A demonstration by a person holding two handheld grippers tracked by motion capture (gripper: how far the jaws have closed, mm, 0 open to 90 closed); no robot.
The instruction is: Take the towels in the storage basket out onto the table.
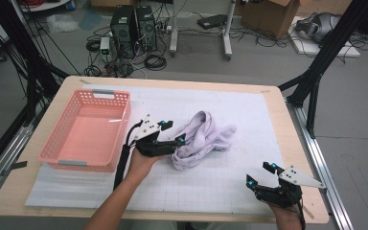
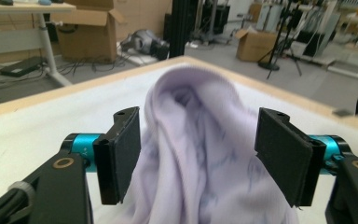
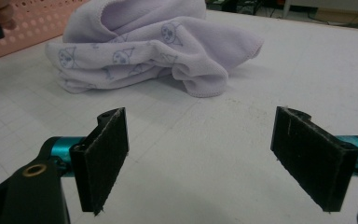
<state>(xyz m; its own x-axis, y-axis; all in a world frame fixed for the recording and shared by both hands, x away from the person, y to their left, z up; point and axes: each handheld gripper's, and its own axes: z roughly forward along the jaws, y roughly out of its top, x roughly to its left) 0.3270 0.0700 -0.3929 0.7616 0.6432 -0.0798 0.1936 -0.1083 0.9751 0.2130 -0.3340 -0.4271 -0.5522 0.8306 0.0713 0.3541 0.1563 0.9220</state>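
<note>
Left gripper (image 1: 178, 140): jaws parted, set astride a raised fold of the lilac towel (image 1: 202, 139), nothing yet clamped; right gripper (image 1: 260, 174): jaws spread wide and empty, held over bare mat near the table's front edge, well apart from the cloth. Towel: crumpled in a heap at mid-table on the white gridded mat (image 1: 249, 115), just right of the pink basket (image 1: 67, 143). Risks judged: only a thin outer fold may be pinched, so the heap may slip free or trail when lifted; the basket rim may be snagged by a dragging corner.
</note>
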